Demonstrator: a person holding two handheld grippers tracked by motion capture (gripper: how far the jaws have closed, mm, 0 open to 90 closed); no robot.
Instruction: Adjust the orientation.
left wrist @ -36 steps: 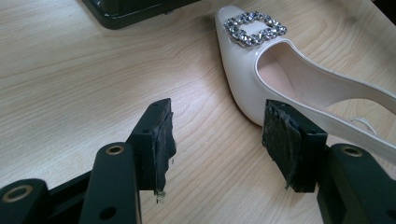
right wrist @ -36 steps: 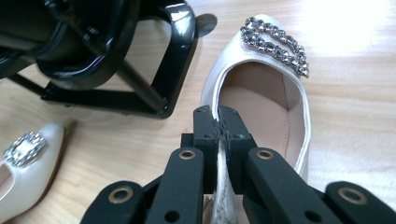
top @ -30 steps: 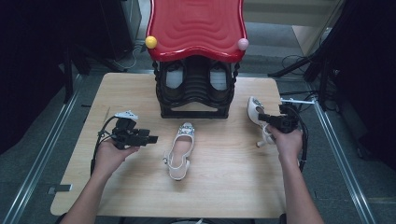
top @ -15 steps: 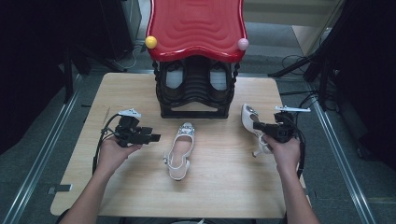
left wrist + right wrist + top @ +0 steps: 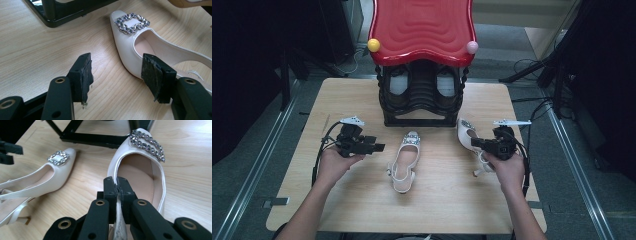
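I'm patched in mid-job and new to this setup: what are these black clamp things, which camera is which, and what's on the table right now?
A person holds a hand-operated two-jaw gripper in each hand; there is no robot arm. The wide picture looks down from above the person's side of the wooden table. The other two pictures come from cameras riding on each gripper, looking along its black jaws.

The left gripper is open and holds nothing; a white shoe with a jewelled buckle lies just ahead of it. The right gripper is shut on the side edge of the matching second shoe. Behind both stands a black shoe rack with a red top.
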